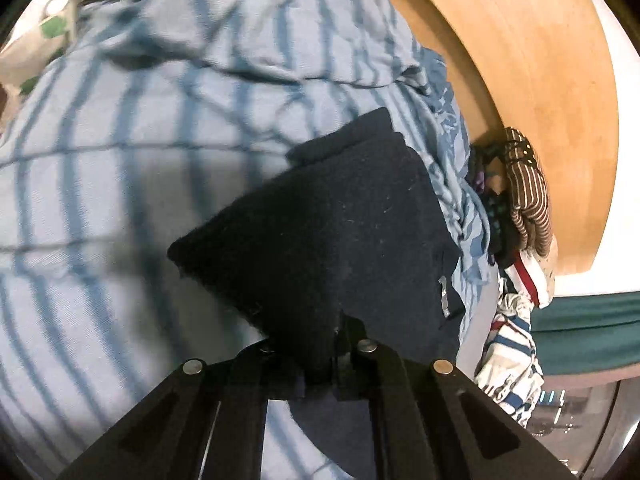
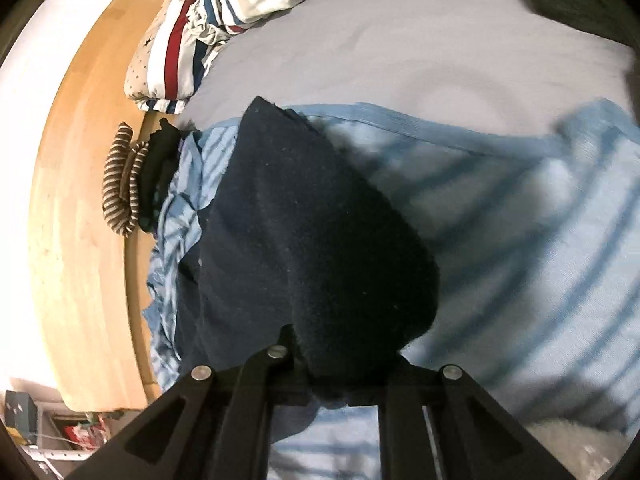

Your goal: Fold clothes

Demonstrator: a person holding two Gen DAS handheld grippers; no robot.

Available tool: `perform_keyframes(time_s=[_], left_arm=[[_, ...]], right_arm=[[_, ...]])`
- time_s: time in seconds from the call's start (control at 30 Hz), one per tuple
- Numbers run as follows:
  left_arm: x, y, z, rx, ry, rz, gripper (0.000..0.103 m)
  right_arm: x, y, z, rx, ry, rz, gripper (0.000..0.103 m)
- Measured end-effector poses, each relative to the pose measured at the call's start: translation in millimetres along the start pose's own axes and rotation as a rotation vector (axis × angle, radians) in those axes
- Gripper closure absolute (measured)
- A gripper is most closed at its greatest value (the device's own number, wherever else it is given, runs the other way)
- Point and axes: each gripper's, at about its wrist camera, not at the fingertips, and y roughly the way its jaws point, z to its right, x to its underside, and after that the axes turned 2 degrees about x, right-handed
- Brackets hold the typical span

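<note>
two claws (image 1: pixel 332 344) (image 2: pixel 344 364) each pinch one navy garment (image 1: pixel 340 232).

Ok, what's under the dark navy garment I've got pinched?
Under the dark navy garment lies a light blue striped blanket, spread over the grey bedsheet. Whatever sits directly beneath the navy cloth is covered, so I can't tell if anything else is there.

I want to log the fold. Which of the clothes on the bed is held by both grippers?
The dark navy garment: the left gripper and right gripper are both shut on its edge. The brown striped piece lies untouched by the wooden frame.
</note>
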Motion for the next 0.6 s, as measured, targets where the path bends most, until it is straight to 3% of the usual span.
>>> perform_keyframes(time_s=[0.13, 0.2, 0.27, 0.33, 0.37, 0.43, 0.5, 0.6], left_arm=[[12.8, -6.0, -38.5, -0.031, 0.000, -0.060, 0.094], [16.8, 2.8, -50.0, -0.086, -0.004, -0.110, 0.087], [21.9, -0.4, -58.5, -0.101, -0.033, -0.109, 0.063], [26.1, -16.7, -55.7, -0.111, -0.027, -0.039, 0.050], [27.9, -25.3, -53.3, -0.116, -0.020, 0.000, 0.048], [34.3, -47.4, -35.2, -0.115, 0.039, 0.099, 0.048], [45.0, -59.2, -4.0, -0.092, 0.151, 0.136, 0.047], [60.3, -43.0, 42.5, -0.042, 0.315, 0.014, 0.045]], right_arm=[[19.8, -15.6, 18.3, 0.076, -0.037, -0.024, 0.091], [23.6, -13.7, 29.1, 0.116, -0.017, -0.052, 0.080], [24.3, -16.0, 37.8, 0.146, 0.038, -0.076, 0.058], [23.8, -29.8, 37.3, 0.138, 0.045, -0.050, 0.048], [21.8, -41.6, 33.6, 0.128, 0.024, -0.013, 0.046], [15.9, -59.6, 25.2, 0.105, -0.023, 0.047, 0.046], [8.2, -72.4, 15.8, 0.079, -0.073, 0.093, 0.046], [-5.2, -82.4, -0.3, 0.040, -0.159, 0.134, 0.046]])
